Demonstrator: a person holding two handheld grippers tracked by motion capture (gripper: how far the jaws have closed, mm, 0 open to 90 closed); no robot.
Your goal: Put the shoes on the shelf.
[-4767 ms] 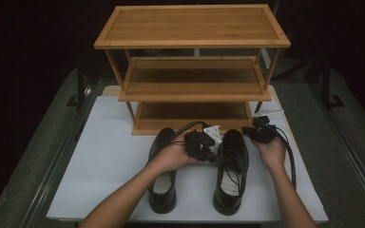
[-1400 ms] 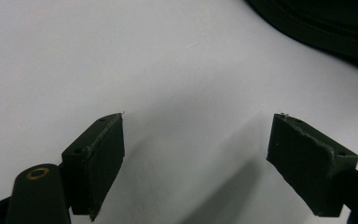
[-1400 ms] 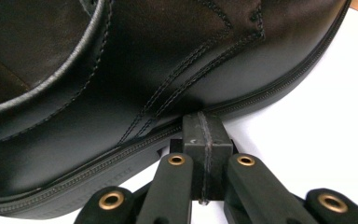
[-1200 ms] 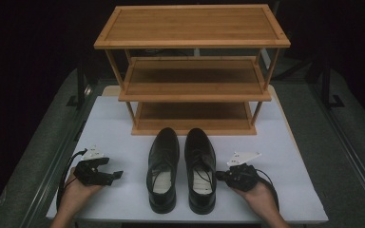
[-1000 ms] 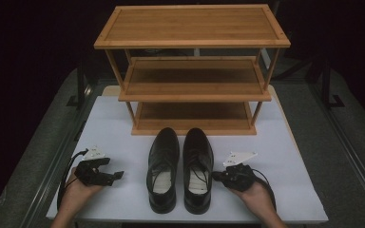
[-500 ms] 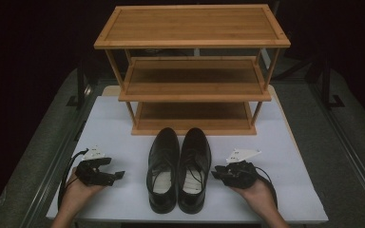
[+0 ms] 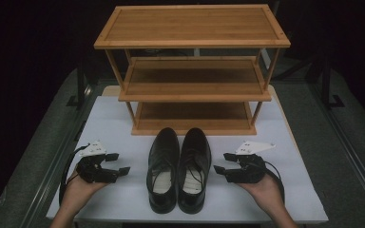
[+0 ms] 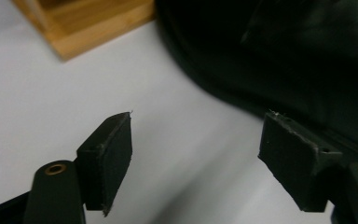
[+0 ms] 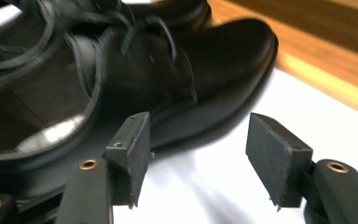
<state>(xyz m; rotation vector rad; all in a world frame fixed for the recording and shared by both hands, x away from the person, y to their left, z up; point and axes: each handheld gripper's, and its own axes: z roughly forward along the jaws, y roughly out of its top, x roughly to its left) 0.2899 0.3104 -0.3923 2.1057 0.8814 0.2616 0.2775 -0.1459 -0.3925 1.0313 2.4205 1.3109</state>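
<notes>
1. Shoes (image 7: 179, 168), 2 black leather lace-ups, are sitting side by side, touching, on the white mat (image 7: 123, 118), toes pointing at the wooden rack (image 7: 192, 71).
2. Left gripper (image 7: 116, 164) is hovering well left of the pair, its jaws having just been closing a little yet standing apart around nothing.
3. Right gripper (image 7: 221, 164) is waiting just beside the right shoe (image 9: 135, 79), jaws having just been opening, nothing between them.
4. Each shoe is probably feeling fairly heavy, glossy and slippery; pinching the stiff heel collar is looking safest.
</notes>
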